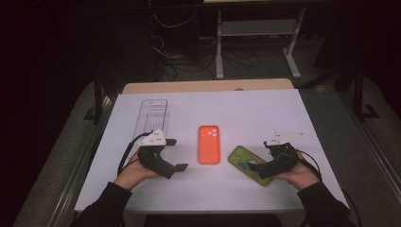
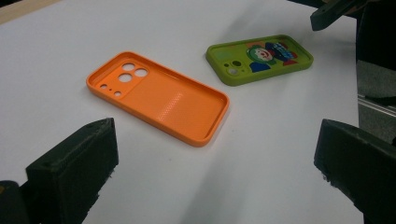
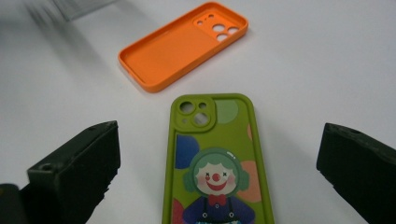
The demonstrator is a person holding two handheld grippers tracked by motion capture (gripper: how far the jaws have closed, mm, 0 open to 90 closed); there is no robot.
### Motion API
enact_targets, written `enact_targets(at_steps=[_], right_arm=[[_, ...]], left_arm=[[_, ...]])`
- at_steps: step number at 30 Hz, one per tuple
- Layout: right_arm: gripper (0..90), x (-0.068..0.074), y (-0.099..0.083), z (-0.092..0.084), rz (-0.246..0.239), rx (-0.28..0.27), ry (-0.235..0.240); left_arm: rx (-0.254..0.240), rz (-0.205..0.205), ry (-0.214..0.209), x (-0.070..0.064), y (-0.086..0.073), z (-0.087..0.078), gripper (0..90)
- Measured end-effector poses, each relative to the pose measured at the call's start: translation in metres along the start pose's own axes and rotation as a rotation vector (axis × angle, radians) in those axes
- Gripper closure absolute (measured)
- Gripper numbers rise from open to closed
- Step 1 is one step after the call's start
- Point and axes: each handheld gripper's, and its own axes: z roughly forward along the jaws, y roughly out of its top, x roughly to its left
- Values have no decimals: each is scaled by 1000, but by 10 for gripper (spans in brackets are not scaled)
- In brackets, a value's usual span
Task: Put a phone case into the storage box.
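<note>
An orange phone case (image 1: 209,144) lies hollow side up at the middle of the white table (image 1: 283,109); it also appears in the left gripper view (image 2: 159,95) and the right gripper view (image 3: 182,44). To its right lies a green phone case (image 1: 243,161) printed with a clown (image 2: 259,58) (image 3: 215,163). My left gripper (image 1: 176,154) (image 2: 215,177) is open just left of the orange case and holds nothing. My right gripper (image 1: 260,158) (image 3: 217,172) is open, with its jaws on either side of the green case's near end, not touching it.
A clear plastic tray (image 1: 155,116) (image 3: 79,7) lies at the back left of the table, behind the left gripper. A wooden strip (image 1: 208,86) runs along the far edge. The person's hands (image 1: 135,172) come in at the near edge.
</note>
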Motion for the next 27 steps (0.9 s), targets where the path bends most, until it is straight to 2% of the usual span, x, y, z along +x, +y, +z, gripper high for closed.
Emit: enact_targets(at_steps=[1,5,6,7,9,10,13,18,27], right_arm=[[0,0,0,0,0,0,0],[0,1,4,6,-15,77,9],[0,2,4,11,-23,126,4],[0,2,4,11,-23,126,4],[0,4,3,19,-42,184,-10],[0,4,3,19,-42,184,-10],[0,4,1,27,-60,246,-29],[0,1,-2,30,-31,284,-26],[27,-2,-12,35,-37,354,-33]], left_arm=[[1,-1,-1,0,0,0,0],[1,-3,-3,0,0,1,0],[2,0,-3,0,0,1,0],[2,-1,-3,0,0,1,0],[1,-3,-4,0,0,1,0],[1,-5,-5,0,0,1,0],[4,1,-5,0,0,1,0],[4,0,-5,-1,0,1,0],[6,-2,-9,-1,0,1,0]])
